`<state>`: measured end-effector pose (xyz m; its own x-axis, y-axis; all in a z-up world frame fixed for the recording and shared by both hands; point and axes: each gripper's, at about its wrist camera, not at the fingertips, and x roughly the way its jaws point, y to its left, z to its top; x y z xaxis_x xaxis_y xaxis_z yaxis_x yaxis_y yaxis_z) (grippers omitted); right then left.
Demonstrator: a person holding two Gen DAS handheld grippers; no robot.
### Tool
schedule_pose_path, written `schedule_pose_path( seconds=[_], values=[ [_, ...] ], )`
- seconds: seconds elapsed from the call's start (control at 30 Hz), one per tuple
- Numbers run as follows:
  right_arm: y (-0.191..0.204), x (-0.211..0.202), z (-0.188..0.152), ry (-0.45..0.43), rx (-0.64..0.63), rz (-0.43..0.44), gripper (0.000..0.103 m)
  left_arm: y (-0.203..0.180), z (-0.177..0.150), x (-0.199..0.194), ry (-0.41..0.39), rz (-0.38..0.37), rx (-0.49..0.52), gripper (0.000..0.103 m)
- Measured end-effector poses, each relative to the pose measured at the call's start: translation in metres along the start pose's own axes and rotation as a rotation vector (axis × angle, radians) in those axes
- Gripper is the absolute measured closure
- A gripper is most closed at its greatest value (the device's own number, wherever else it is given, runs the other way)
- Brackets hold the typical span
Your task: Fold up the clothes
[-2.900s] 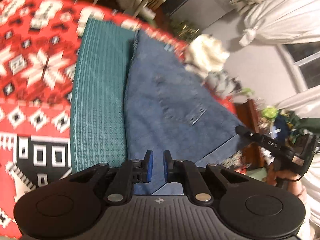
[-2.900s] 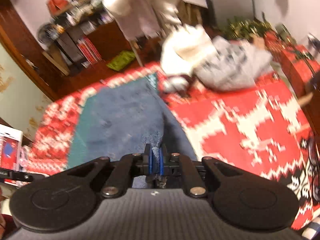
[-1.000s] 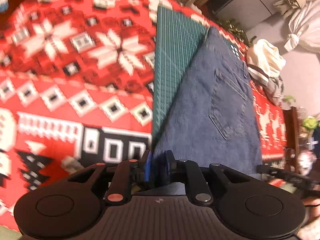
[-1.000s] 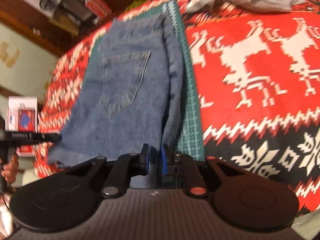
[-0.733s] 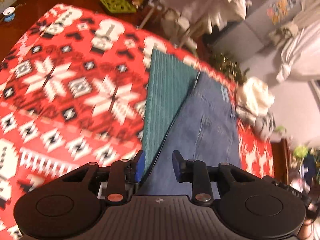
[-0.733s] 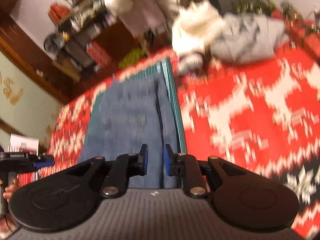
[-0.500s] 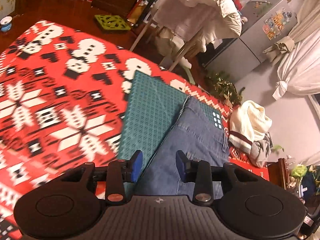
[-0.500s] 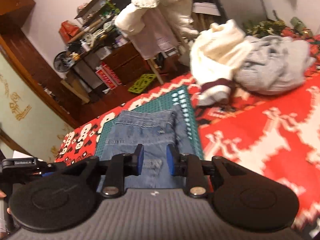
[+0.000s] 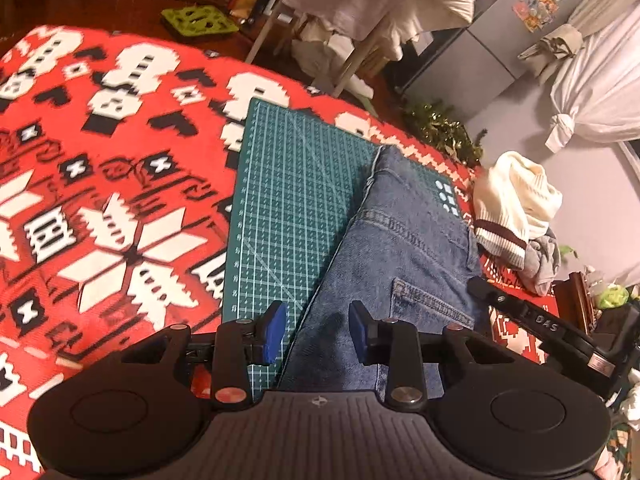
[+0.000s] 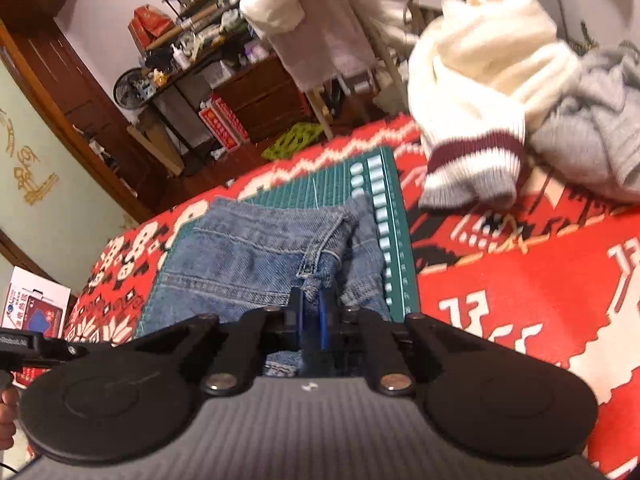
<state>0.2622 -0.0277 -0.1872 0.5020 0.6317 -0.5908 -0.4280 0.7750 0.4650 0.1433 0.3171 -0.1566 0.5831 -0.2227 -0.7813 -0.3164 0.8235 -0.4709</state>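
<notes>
The left gripper point(image 9: 316, 330) hangs with fingers wide apart and empty over the near edge of the jeans point(image 9: 404, 248). The right gripper point(image 10: 311, 322) has its fingers nearly together, pinching a seamed fold of denim. Ahead of both, the jeans lie doubled lengthwise on a green gridded mat point(image 9: 288, 200) over a red patterned blanket point(image 9: 100, 168); a crosswise fold looks left. A cream sweater point(image 10: 476, 92) and a grey garment point(image 10: 596, 128) sit crumpled beyond.
</notes>
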Motion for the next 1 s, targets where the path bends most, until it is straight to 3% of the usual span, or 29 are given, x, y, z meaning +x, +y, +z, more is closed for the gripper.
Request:
schedule_pose_path(
  seconds=[0.17,0.23,0.43,0.53,0.7,1.0],
  values=[
    [0.04,-0.033,0.02,-0.128,-0.132,-0.015,0.097,0.001,0.002,-0.01,-0.011,-0.026,-0.022,0.07],
    [0.046,-0.03,0.025,-0.139,-0.178,-0.052,0.097,0.0,0.003,-0.014,-0.02,-0.033,-0.017,0.07],
    [0.0,0.014,0.008,-0.024,-0.021,-0.087,0.094,0.0,0.001,-0.012,0.011,-0.021,-0.003,0.07],
    [-0.008,0.013,0.006,-0.038,0.005,-0.086,0.082,-0.004,-0.001,-0.012,0.02,-0.021,0.022,0.07],
    [-0.007,-0.019,0.005,-0.077,0.024,-0.085,0.081,-0.01,-0.004,-0.013,0.036,-0.021,0.063,0.07],
    [0.005,-0.092,-0.033,0.013,0.153,-0.024,0.08,-0.02,-0.027,-0.042,0.051,-0.033,0.128,0.07]
  ],
)
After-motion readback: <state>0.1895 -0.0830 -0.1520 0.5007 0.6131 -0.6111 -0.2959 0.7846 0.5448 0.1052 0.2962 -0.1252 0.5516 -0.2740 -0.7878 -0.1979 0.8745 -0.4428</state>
